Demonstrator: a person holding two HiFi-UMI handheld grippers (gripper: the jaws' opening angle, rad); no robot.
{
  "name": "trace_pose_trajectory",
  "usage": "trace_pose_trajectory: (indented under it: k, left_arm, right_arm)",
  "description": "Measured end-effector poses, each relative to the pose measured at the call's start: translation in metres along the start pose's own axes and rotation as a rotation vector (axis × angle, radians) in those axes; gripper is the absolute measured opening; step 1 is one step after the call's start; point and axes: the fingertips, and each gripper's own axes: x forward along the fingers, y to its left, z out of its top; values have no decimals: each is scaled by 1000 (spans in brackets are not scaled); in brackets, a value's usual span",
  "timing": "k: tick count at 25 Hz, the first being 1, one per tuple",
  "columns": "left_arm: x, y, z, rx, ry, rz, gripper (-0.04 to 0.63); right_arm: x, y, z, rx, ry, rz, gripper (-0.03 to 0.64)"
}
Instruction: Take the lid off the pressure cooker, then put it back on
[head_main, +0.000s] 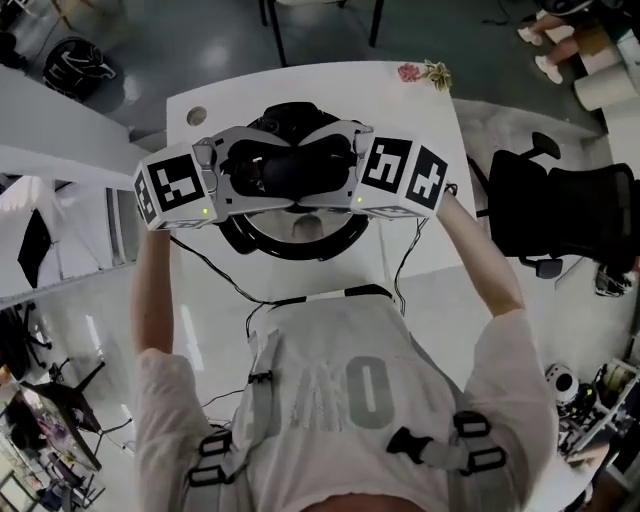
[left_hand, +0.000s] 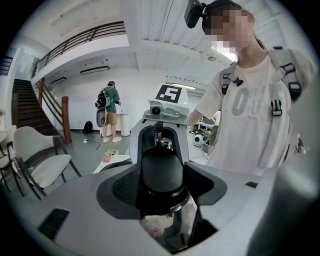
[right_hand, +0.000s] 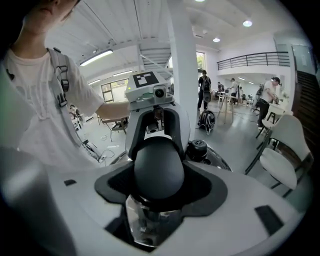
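The pressure cooker (head_main: 290, 243) stands in the middle of the white table (head_main: 420, 290), a round black and steel pot. Both grippers meet over it from opposite sides. My left gripper (head_main: 252, 172) and my right gripper (head_main: 336, 166) are each shut on the lid's long black handle (head_main: 292, 166). In the left gripper view the left gripper (left_hand: 162, 186) has the handle (left_hand: 160, 170) between its pads, with shiny steel lid (left_hand: 170, 226) below. In the right gripper view the right gripper (right_hand: 159, 187) clasps the handle (right_hand: 159, 167), beside a black valve knob (right_hand: 198, 149). I cannot tell whether the lid rests on the pot.
A small flowered thing (head_main: 425, 72) lies at the table's far right corner, and a cable hole (head_main: 196, 116) is at the far left. A black office chair (head_main: 560, 215) stands right of the table. Cables (head_main: 225, 275) run over the near part of the table.
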Motion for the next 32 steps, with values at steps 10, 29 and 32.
trace_pose_trajectory:
  k: [10,29,32]
  left_arm:
    - [0,-3,1,13,6,-34,278]
    - [-4,2,-14,-18,79,104,276]
    - [-4,1,-15,-10,70,116,276]
  right_arm:
    - [-3,3,2,0,-6,-23,287]
    - [-3,1,1,-30,-45,-14,285]
    - [-4,2,1,-28,-52,-15,285]
